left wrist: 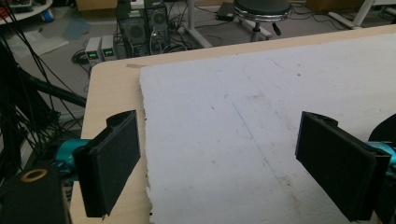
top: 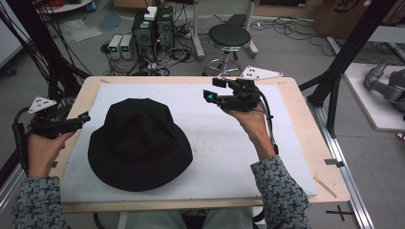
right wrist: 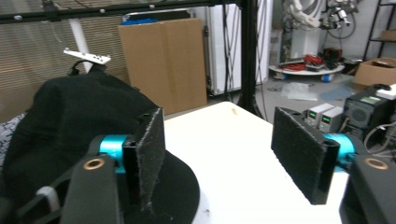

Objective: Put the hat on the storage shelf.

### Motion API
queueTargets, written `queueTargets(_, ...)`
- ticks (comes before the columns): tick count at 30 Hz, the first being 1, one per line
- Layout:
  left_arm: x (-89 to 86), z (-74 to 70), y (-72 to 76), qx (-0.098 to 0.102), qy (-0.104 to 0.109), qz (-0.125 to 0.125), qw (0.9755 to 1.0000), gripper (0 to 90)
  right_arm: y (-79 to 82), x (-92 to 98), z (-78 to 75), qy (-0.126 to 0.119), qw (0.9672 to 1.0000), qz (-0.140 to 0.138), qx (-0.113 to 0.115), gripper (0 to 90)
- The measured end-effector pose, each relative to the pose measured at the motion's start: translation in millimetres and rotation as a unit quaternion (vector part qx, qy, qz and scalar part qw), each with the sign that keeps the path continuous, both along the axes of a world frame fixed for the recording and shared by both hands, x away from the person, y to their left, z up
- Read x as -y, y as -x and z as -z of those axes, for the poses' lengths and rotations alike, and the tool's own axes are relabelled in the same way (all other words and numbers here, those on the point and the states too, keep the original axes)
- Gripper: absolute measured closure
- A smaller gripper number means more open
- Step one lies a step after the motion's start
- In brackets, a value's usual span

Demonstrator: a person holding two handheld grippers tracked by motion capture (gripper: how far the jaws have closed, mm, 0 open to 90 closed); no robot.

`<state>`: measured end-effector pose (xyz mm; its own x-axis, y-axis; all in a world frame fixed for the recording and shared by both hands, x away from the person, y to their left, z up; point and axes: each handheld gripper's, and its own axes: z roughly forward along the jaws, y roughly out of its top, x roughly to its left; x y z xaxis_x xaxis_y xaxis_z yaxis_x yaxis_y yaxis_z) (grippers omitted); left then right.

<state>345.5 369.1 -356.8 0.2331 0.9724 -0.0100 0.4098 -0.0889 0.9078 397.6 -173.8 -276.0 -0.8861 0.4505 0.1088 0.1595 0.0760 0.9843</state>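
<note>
Standing apart with nothing between their pads, the jaws of the right tool [top: 210, 95] hang over the far right part of the white mat [top: 224, 152], well clear of the black hat [top: 139, 143], and the left tool [top: 85, 117] is likewise open and empty, held just off the left edge of the tabletop [top: 305, 129] near the hat's brim. The hat lies crown up on the left half of the mat, brim flat all round. Judging from this, the likeliest trouble is a poor bite on the brim: it is soft, thin cloth pressed against the mat, so a jaw coming in level could slide over it or push the hat sideways instead of getting under the edge. A pinch on the crown could crumple it and lift the hat lopsided. With one tool gripping and the other late, the hat might swing or fold. The foam-like mat could also catch a lower jaw that digs in. In the right gripper view the hat sits behind the left jaw, so its near brim is partly covered; in the left gripper view just a dark sliver of it shows at the right edge. The underside of the hat cannot be seen, nor whether the brim is stiffened.
</note>
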Motion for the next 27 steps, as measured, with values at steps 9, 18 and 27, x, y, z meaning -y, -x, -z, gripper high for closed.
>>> queueTargets(9, 0.6, 0.0, -1.3, -0.001, 0.001, -0.001, 1.0000, 14.2, 1.7, 17.5, 8.0, 0.009, 0.9995, 0.028, -0.010, 27.7)
queueTargets(18, 0.1, 0.3, 2.5, -0.001, -0.003, 0.000, 1.0000, 14.2, 2.5, 33.7, 14.6, 0.024, 0.9958, 0.085, -0.024, 12.1)
queueTargets(27, 0.4, 1.2, 3.9, -0.003, -0.003, -0.002, 1.0000, 14.2, 9.4, 57.9, 30.5, 0.040, 0.9923, 0.111, -0.036, 12.1)
